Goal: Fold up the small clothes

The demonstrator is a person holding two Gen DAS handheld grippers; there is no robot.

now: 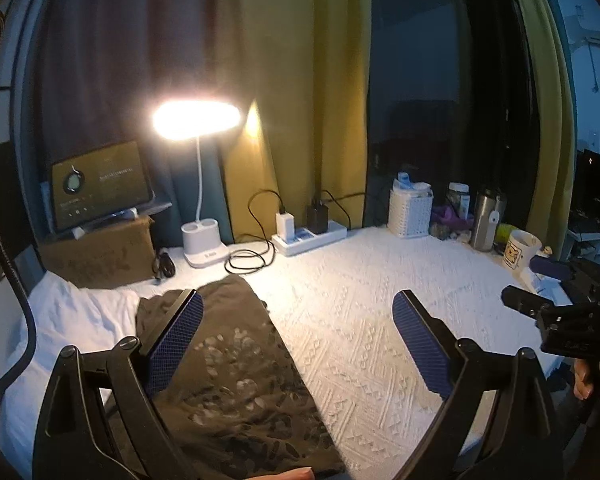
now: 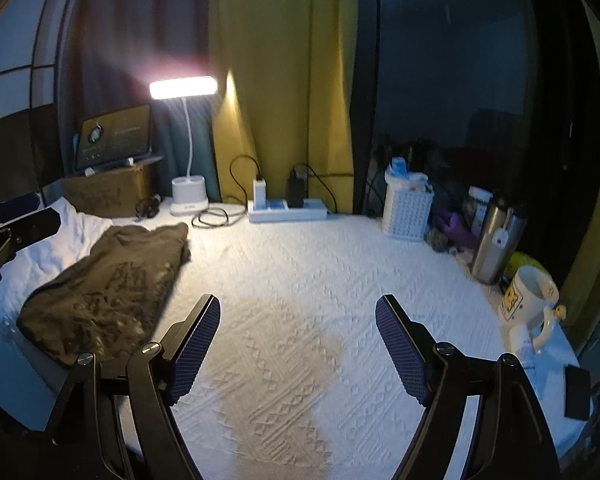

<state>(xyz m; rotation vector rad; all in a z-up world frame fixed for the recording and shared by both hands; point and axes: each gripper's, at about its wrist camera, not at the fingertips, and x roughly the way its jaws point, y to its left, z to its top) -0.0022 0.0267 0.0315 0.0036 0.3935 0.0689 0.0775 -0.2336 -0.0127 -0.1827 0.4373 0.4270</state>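
Observation:
A dark olive garment with a pale print lies folded flat on the white textured bedspread. Its far end rests beside a crumpled white cloth. My left gripper hangs open above the garment's right edge, with nothing between its blue pads. In the right wrist view the same garment lies to the left. My right gripper is open over bare bedspread, clear of the garment. One black finger of the left gripper shows at the left edge there.
At the back stand a lit desk lamp, a tablet on a cardboard box, and a power strip with chargers and cables. To the right are a white basket, a steel tumbler and a mug. Curtains hang behind.

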